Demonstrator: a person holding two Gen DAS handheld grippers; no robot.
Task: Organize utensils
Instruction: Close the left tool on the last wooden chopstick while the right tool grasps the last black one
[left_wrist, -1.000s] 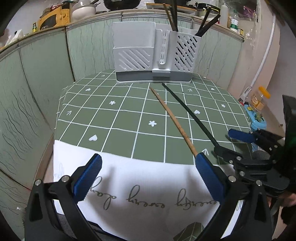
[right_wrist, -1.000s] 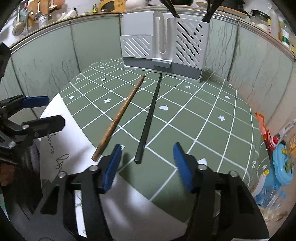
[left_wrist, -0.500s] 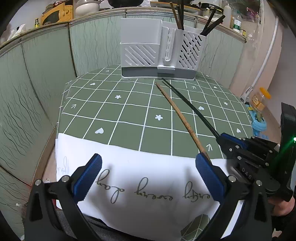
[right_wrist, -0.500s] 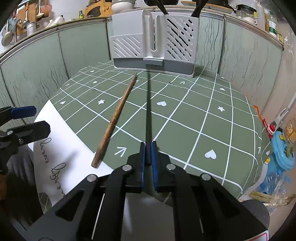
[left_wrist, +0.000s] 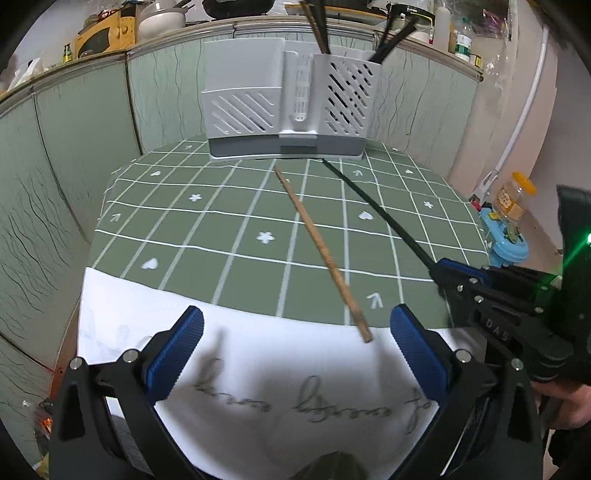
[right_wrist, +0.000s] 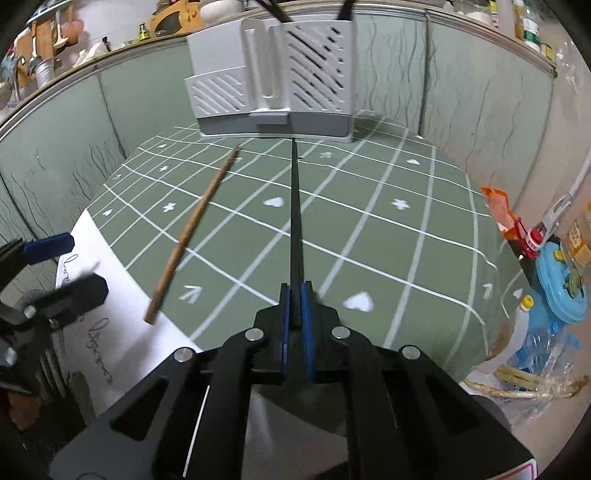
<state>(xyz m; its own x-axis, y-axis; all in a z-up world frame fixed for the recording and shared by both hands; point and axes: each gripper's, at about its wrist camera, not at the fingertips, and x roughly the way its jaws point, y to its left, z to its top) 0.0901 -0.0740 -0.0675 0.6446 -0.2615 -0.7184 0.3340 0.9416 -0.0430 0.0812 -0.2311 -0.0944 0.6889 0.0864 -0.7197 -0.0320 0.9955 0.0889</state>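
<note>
We had the right gripper (right_wrist: 295, 295) clamped tight on the near end of the black chopstick (right_wrist: 294, 206). Its long axis ran straight ahead from the pads, its far tip aimed at the base of the grey utensil holder (right_wrist: 273, 74) at the back of the table (right_wrist: 406, 240). In the left wrist view the same stick slanted from the holder's foot down to our right claw.

The brown chopstick (left_wrist: 321, 251) lay flat on the green checked cloth, its thin tip toward the holder, its thick end toward us at the edge of the white cloth (left_wrist: 258, 369). Near the holder the two tips lay close, and the sticks spread apart toward us.

We counted two chopsticks on the table, one black and one brown, and one holder, with several dark utensils standing in its right compartment.

Our left gripper (left_wrist: 295, 350) stood wide open with nothing between its blue pads, just beside the brown stick's thick end.
</note>
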